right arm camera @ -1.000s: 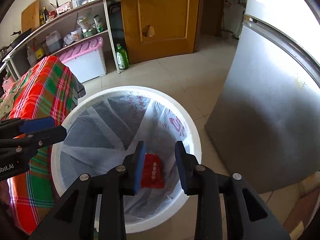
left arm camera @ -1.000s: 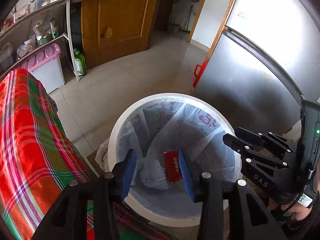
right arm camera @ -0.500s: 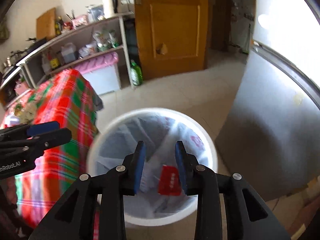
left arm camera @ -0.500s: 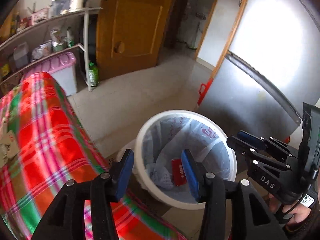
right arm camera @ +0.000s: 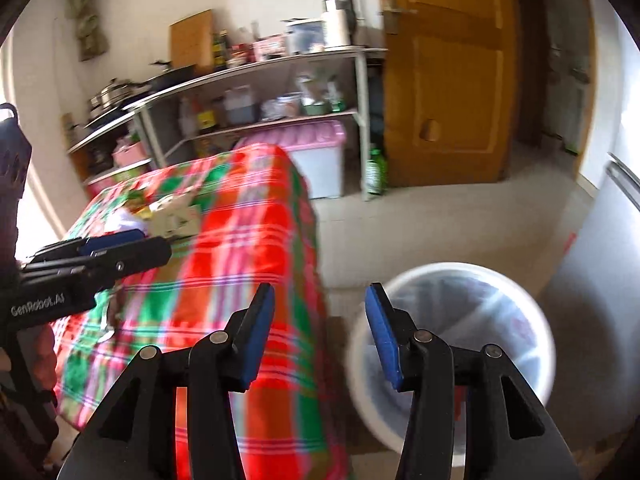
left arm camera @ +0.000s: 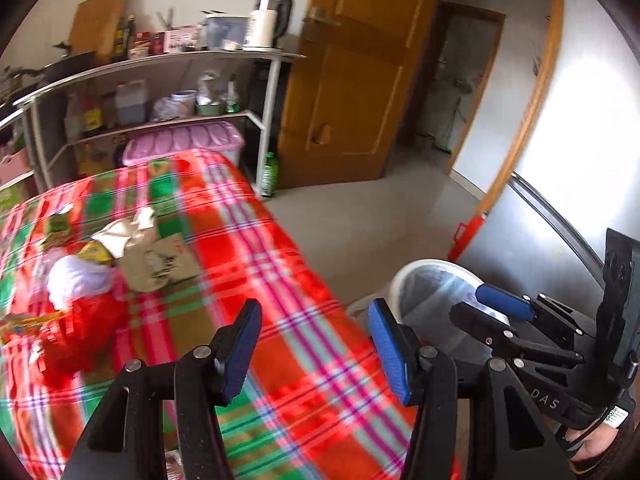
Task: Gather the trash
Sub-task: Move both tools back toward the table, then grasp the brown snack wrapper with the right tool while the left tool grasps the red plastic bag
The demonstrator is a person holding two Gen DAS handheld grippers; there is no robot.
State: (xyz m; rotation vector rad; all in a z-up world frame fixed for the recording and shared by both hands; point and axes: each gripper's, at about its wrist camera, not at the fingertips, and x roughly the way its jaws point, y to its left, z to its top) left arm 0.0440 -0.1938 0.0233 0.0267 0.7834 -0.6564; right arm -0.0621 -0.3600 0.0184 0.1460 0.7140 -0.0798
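Trash lies on the red and green plaid table (left arm camera: 256,264): a torn brown paper box (left arm camera: 154,254), a white wad (left arm camera: 76,280), a red wrapper (left arm camera: 86,332) and a yellow-green packet (left arm camera: 60,226). The pile also shows in the right wrist view (right arm camera: 168,212). The white bin with a plastic liner (right arm camera: 472,320) stands on the floor right of the table, and shows in the left wrist view (left arm camera: 428,288). My left gripper (left arm camera: 314,354) is open and empty above the table's near right part. My right gripper (right arm camera: 320,336) is open and empty between table edge and bin.
A metal shelf rack (left arm camera: 168,80) with bottles and a kettle stands behind the table, with a pink-lidded storage box (left arm camera: 188,142) under it. A wooden door (left arm camera: 360,80) is at the back. A grey fridge (left arm camera: 568,216) stands right of the bin. A green bottle (left arm camera: 270,174) stands on the floor.
Both grippers have swung up and left from over the bin toward the table. The right gripper's fingers have spread wider. The red packet and white wad stay in the bin.
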